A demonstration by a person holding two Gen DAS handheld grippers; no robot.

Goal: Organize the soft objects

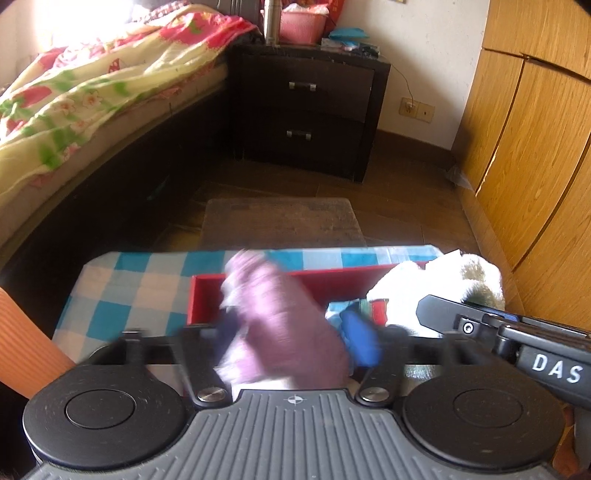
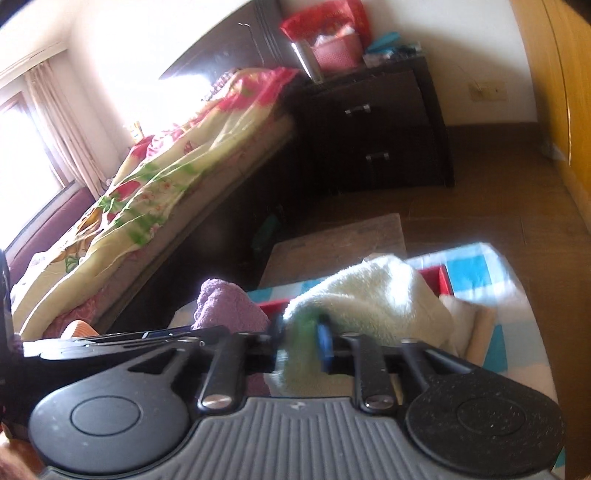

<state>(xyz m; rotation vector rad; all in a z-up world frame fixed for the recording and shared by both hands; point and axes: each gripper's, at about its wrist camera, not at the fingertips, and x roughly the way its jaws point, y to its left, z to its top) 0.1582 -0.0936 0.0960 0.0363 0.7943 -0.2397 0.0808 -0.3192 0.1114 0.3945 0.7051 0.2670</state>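
My left gripper (image 1: 291,332) is shut on a purple cloth (image 1: 273,314), held just above a red box (image 1: 207,291) on a blue-and-white checked tablecloth (image 1: 122,280). My right gripper (image 2: 299,336) is shut on a white fluffy soft toy (image 2: 369,295) with green trim, held over the red box's right end (image 2: 441,280). The toy also shows at the right of the left wrist view (image 1: 443,284), with the right gripper's body (image 1: 517,339) in front of it. The purple cloth shows at the left of the right wrist view (image 2: 225,302). Both views are motion-blurred.
A bed with a floral quilt (image 1: 74,99) runs along the left. A dark nightstand (image 1: 306,107) stands behind, with a pink basket (image 1: 301,24) on top. A small mat (image 1: 280,221) lies on the wooden floor. A wooden wardrobe (image 1: 528,140) is on the right.
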